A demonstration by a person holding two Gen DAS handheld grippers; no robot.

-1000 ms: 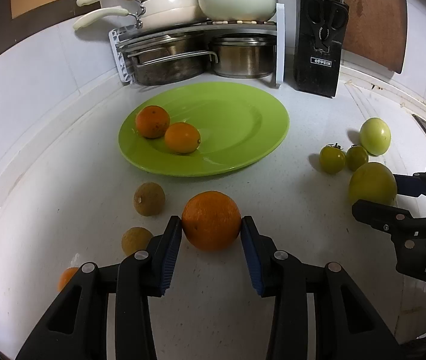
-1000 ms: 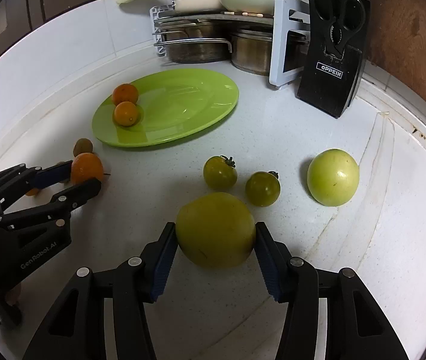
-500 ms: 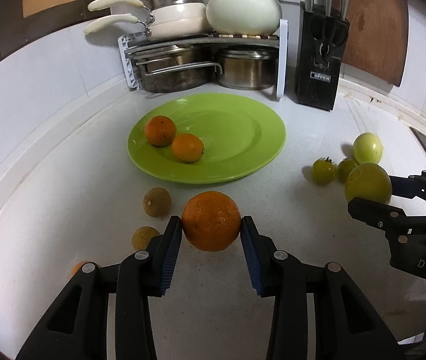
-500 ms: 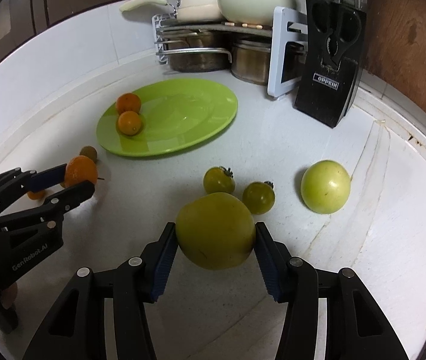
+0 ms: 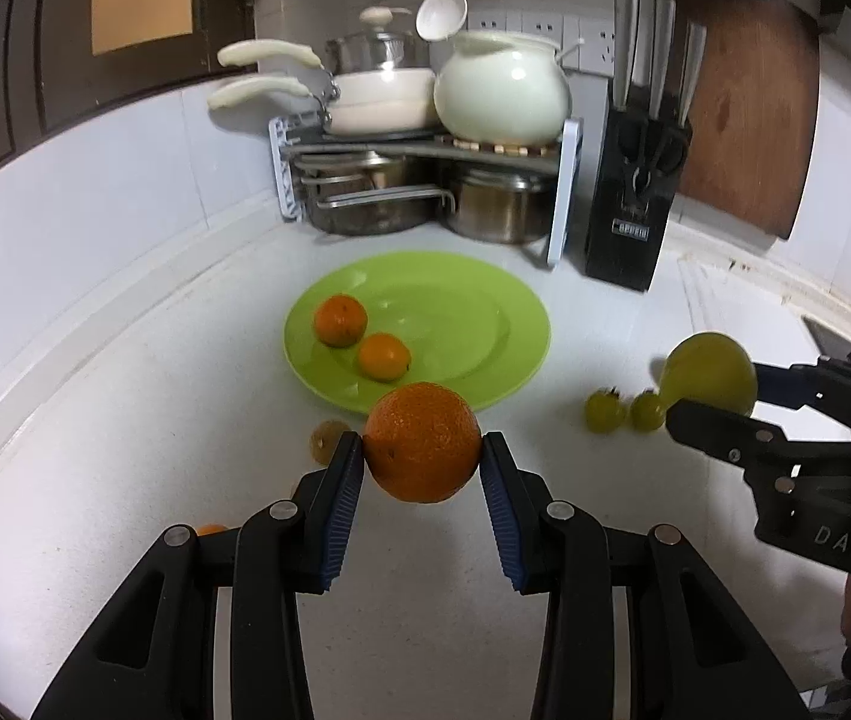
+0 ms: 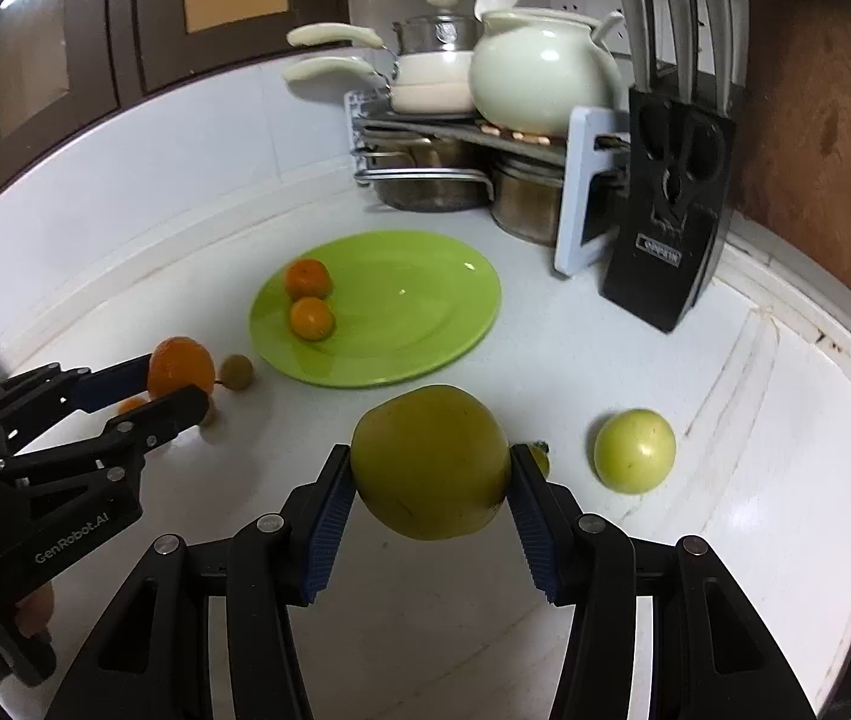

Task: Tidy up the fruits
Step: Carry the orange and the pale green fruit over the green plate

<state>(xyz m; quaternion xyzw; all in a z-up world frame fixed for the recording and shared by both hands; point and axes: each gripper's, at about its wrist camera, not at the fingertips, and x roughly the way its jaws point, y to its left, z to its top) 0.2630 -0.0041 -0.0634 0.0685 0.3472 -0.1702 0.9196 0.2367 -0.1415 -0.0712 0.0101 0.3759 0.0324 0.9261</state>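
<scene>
My left gripper is shut on a large orange and holds it above the counter, short of the green plate. The plate holds two small oranges at its left side. My right gripper is shut on a big yellow-green fruit, also lifted; it shows at the right of the left wrist view. The left gripper with its orange shows in the right wrist view. The plate lies ahead of both.
Two small green tomatoes and a pale green fruit lie on the white counter. Small brown fruits lie left of the plate. A pot rack, a knife block and a wooden board stand at the back.
Both grippers have risen from the counter with their fruit and pulled back, so the plate and the loose fruit look farther away.
</scene>
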